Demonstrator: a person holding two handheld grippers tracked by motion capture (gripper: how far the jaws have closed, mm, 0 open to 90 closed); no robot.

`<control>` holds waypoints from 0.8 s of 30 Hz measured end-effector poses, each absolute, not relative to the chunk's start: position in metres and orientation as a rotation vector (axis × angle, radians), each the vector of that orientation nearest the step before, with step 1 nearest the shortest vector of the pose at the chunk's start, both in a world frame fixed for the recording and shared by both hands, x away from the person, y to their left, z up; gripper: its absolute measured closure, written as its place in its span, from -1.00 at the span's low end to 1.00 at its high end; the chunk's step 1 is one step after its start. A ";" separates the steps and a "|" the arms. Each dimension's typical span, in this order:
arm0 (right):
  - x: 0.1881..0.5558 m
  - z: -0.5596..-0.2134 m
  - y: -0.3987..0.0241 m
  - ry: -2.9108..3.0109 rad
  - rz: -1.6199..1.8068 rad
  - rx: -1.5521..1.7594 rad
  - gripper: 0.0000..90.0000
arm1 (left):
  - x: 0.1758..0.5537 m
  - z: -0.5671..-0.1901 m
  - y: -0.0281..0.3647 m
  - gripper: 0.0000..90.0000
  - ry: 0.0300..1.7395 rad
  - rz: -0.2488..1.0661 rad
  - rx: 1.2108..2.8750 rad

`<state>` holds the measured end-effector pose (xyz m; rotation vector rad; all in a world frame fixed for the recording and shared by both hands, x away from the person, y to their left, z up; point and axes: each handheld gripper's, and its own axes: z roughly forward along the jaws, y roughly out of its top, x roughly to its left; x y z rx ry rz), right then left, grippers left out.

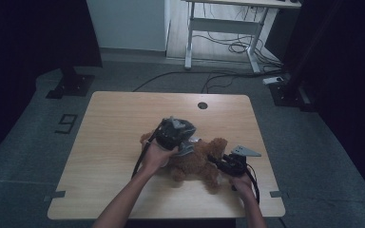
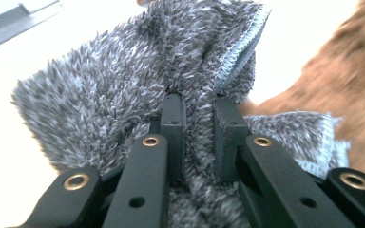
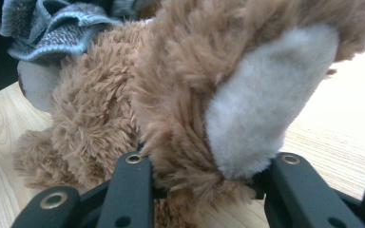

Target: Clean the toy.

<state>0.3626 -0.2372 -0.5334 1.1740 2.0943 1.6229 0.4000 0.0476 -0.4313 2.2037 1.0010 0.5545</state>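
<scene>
A brown plush bear [image 1: 197, 161] lies on the wooden table [image 1: 119, 123], right of its middle. A fuzzy grey knitted cloth [image 1: 186, 127] rests over the bear's left end. My left gripper [image 1: 183, 142] is shut on that cloth [image 2: 123, 85], with a fold pinched between its black jaws [image 2: 198, 102]; brown fur [image 2: 347, 71] shows to the right. My right gripper [image 1: 217, 164] sits at the bear's right end, shut on a plush paw with a pale sole [image 3: 261, 104]; fur bulges between the jaws [image 3: 209, 164]. The grey cloth [image 3: 62, 28] appears at the upper left behind the bear [image 3: 104, 104].
A round cable hole [image 1: 202, 105] sits near the table's far edge. Beyond the table stand a white desk frame [image 1: 228, 26], loose cables [image 1: 237, 47] on the floor and dark stand bases [image 1: 71, 85] at both sides.
</scene>
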 end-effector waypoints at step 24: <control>0.362 -0.535 -0.237 2.099 1.612 1.198 0.44 | 0.357 -0.397 0.043 0.69 0.804 0.421 2.099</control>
